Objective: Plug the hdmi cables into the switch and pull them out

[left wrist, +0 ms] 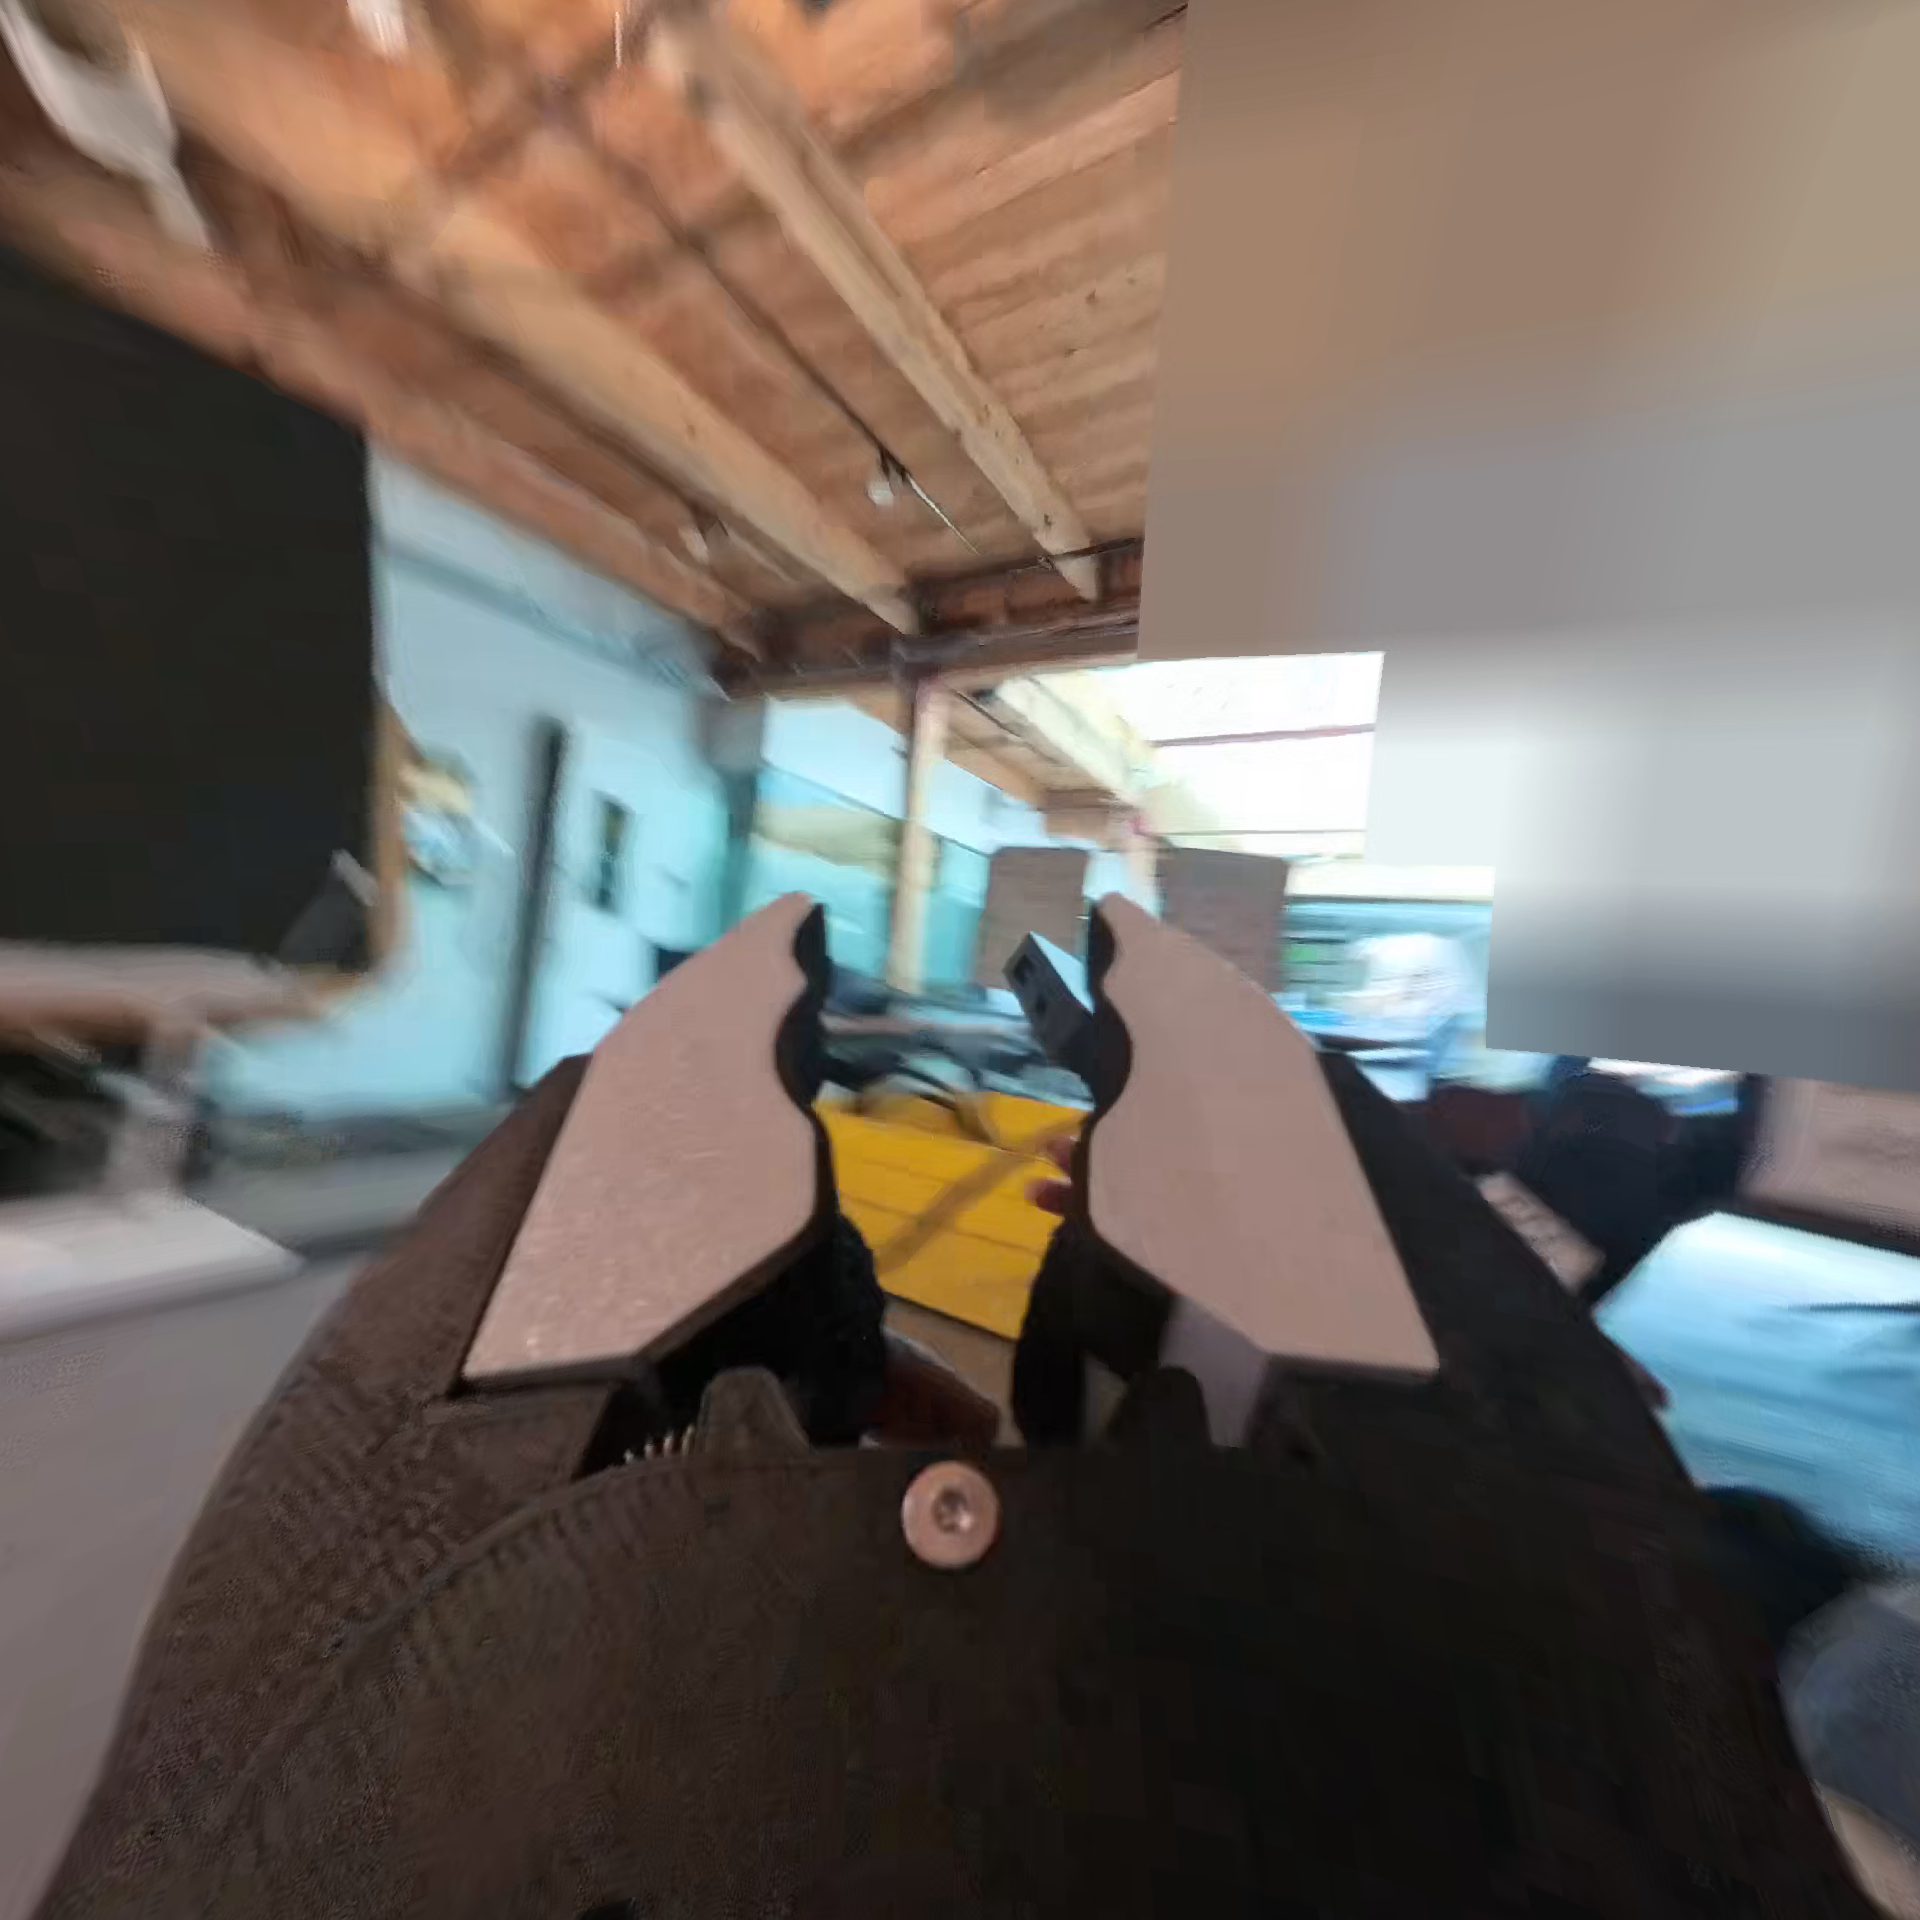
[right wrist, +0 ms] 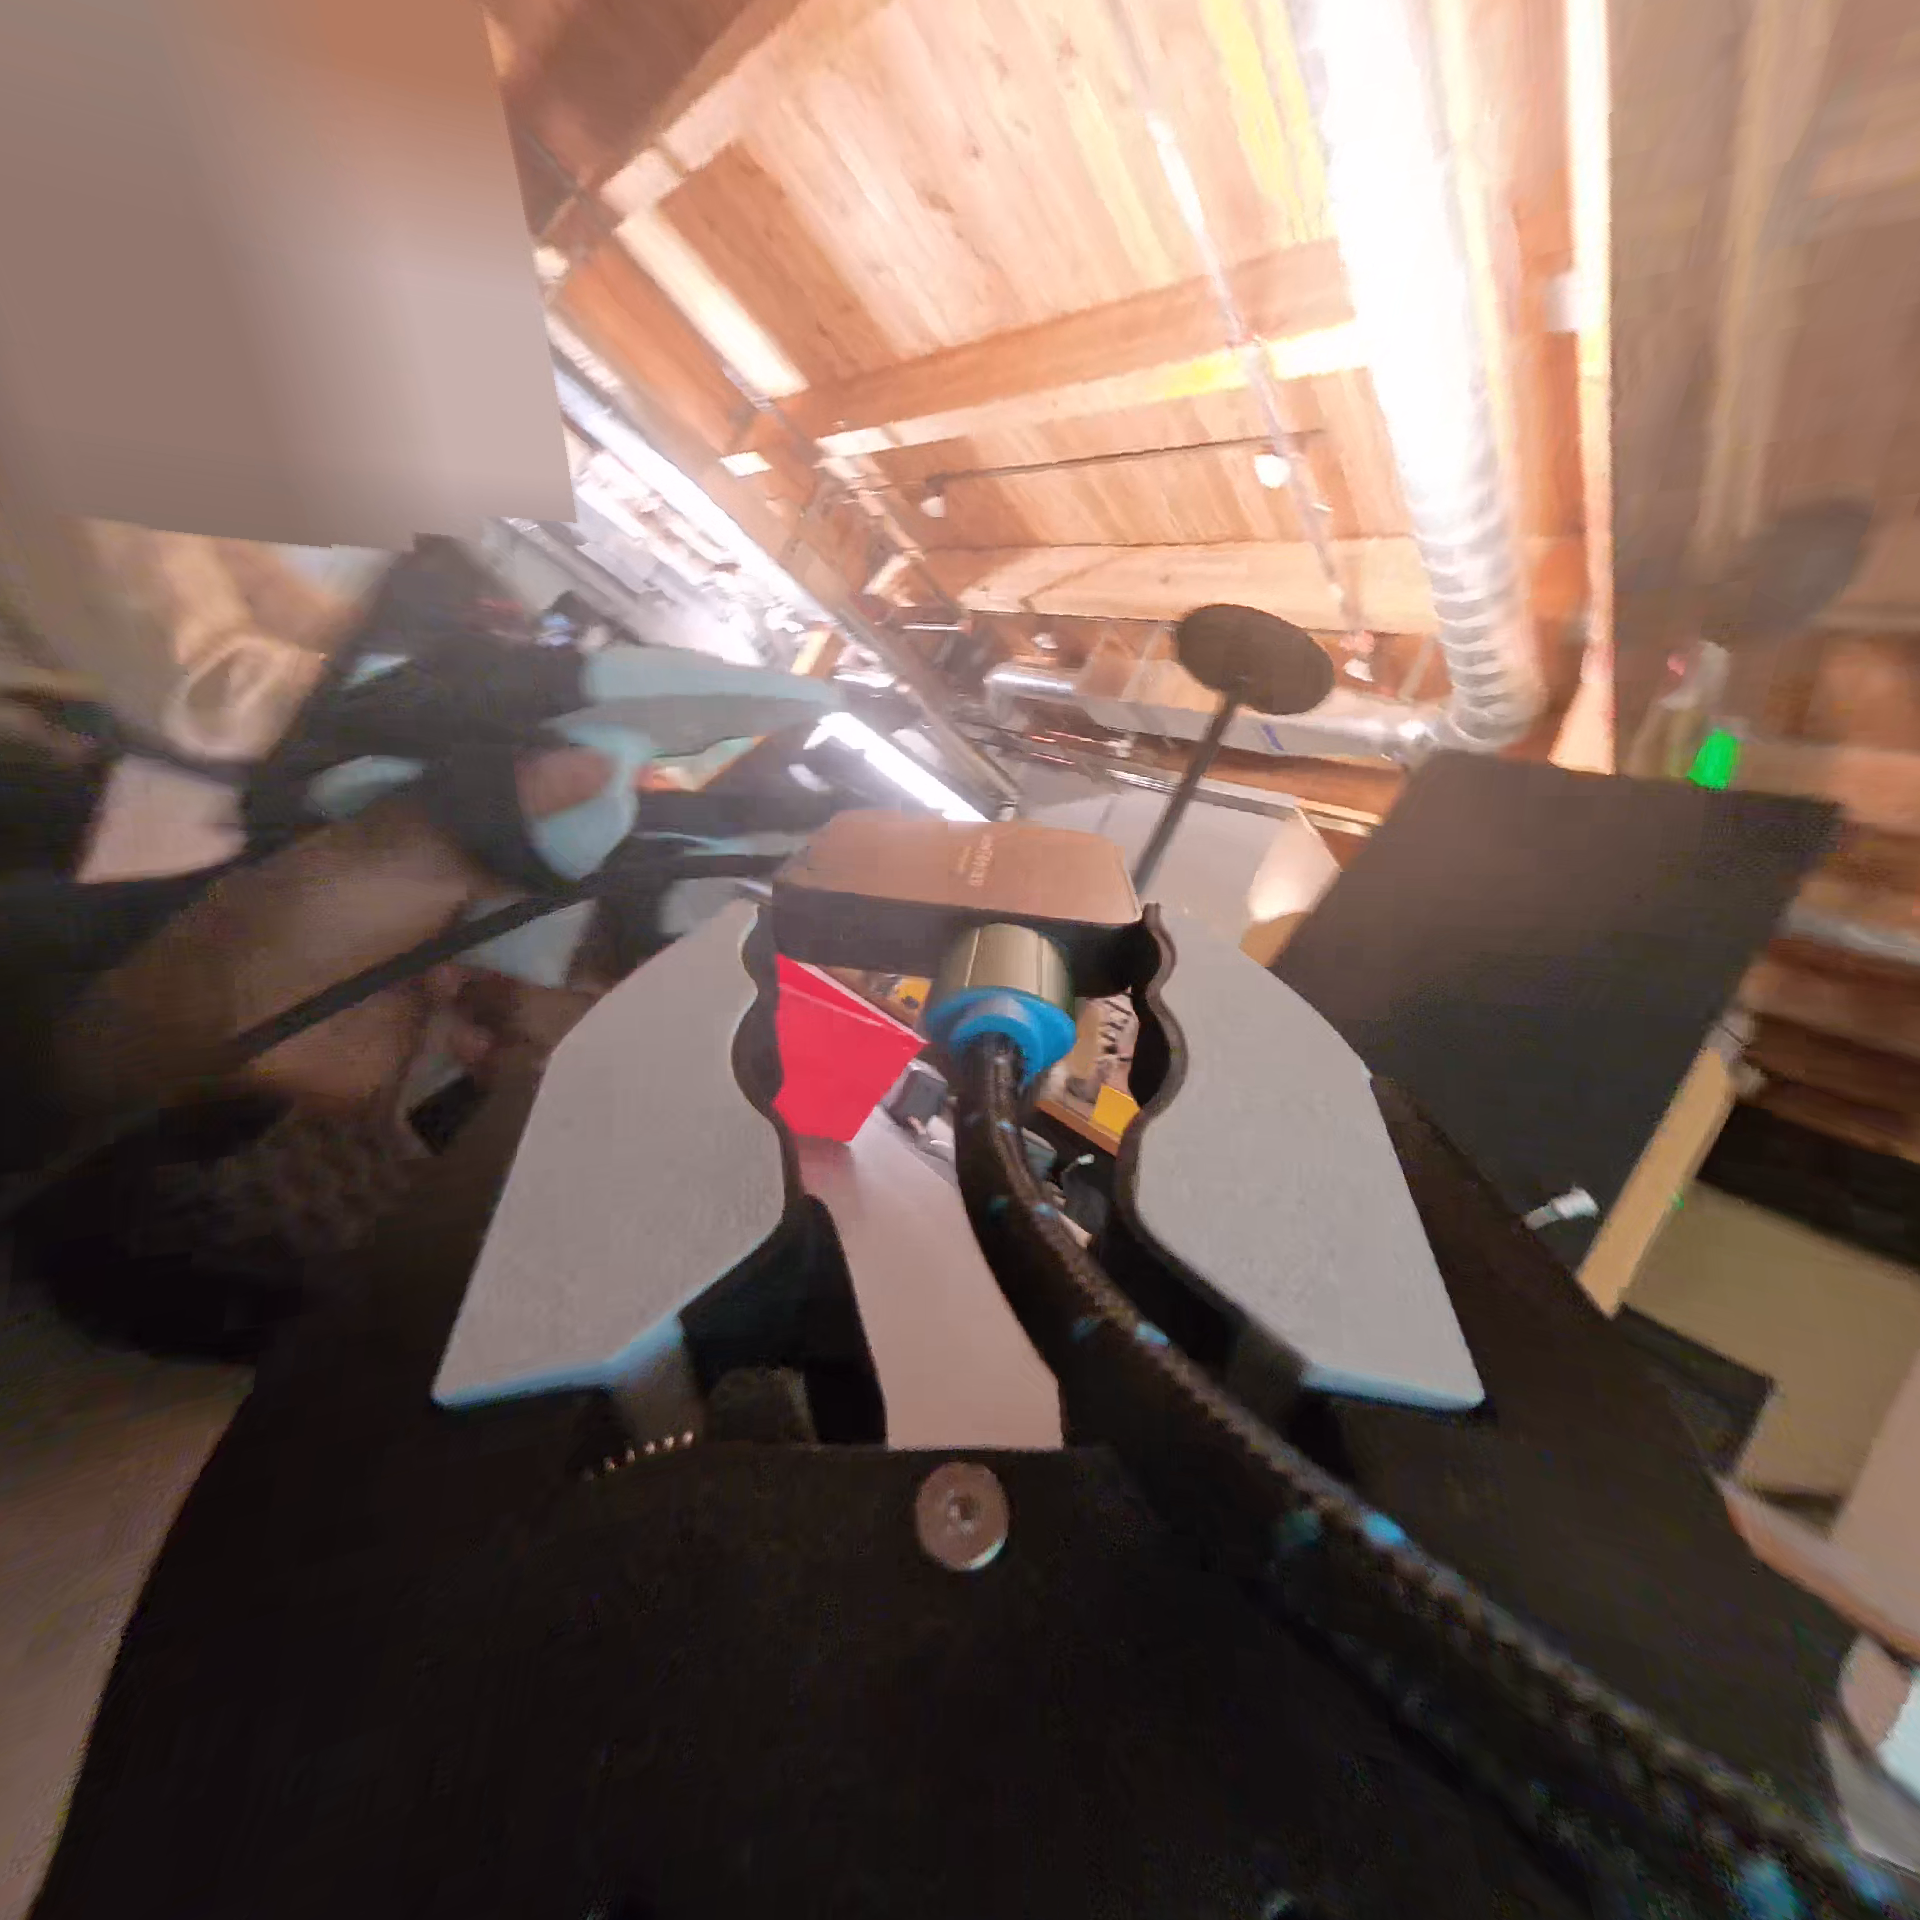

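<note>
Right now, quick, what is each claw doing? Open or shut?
Left gripper: open, nothing between its fingers.
Right gripper: shut on the black switch, which has a blue-collared HDMI cable plugged into it.

Above the fingers in both wrist views runs a ceiling of wooden planks and beams [right wrist: 1039,343], with a bright strip of light [right wrist: 1392,312] up to the right. Pale blue walls [left wrist: 499,665] stand beyond the fingers' left, and a dark panel [left wrist: 177,644] fills the far left.

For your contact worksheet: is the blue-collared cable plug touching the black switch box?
Touching. The right wrist view shows the grey plug with its blue collar seated in the edge of the switch box, no gap between them; the right gripper holds the box.
</note>
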